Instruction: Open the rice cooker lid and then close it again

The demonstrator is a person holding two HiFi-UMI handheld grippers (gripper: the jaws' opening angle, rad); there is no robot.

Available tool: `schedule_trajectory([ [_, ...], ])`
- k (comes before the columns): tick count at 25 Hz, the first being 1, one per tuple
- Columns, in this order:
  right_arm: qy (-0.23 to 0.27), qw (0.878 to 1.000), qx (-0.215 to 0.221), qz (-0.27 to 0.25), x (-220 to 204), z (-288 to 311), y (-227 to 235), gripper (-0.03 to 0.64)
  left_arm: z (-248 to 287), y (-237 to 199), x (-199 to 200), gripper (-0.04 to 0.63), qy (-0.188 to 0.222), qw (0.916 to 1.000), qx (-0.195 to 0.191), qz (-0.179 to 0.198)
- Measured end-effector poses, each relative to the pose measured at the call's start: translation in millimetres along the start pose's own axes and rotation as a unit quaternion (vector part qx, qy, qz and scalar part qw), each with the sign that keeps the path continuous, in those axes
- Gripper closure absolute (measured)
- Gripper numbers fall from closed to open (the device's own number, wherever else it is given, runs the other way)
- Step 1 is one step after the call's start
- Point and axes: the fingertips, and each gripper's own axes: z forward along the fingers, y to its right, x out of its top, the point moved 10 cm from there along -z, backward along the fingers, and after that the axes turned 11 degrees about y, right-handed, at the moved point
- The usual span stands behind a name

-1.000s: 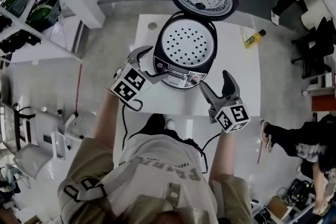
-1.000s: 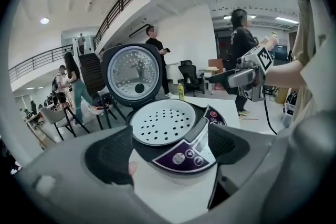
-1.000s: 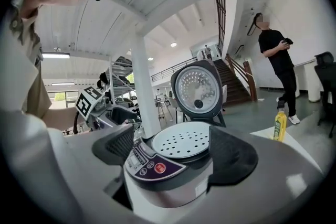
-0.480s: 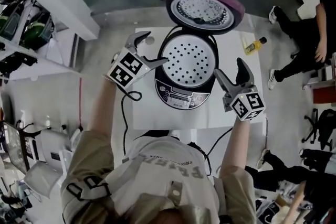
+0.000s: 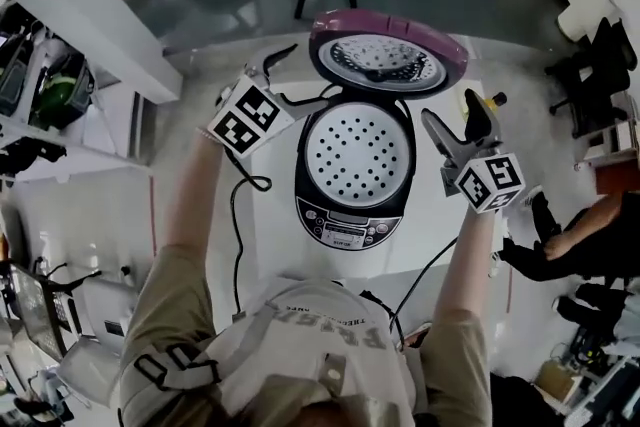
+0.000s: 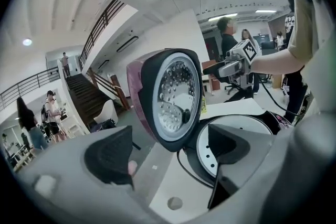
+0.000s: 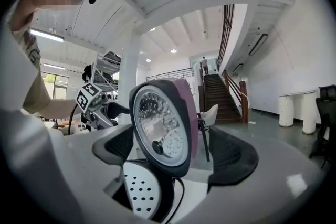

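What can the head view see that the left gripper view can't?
Only the head view shows the left tongs' marker cube, the arm holding those tongs, and the storage shelves off to the side. Only the left gripper view shows the staircase and the people standing near it. Both show the open lid, the white tray with holes in the cooker, and the right tongs, which are open and holding nothing.

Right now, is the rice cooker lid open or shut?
Open: the lid stands raised on its hinge, and the perforated tray below it is exposed.
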Motion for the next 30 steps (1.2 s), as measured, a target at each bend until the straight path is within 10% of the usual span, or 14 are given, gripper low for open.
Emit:
schedule_trajectory([
  [30, -0.003, 0.994, 0.104, -0.027, 30, 50, 6, 0.181, 39, -16, 25, 0.126, -0.004, 0.9966, -0.062, 0.055],
])
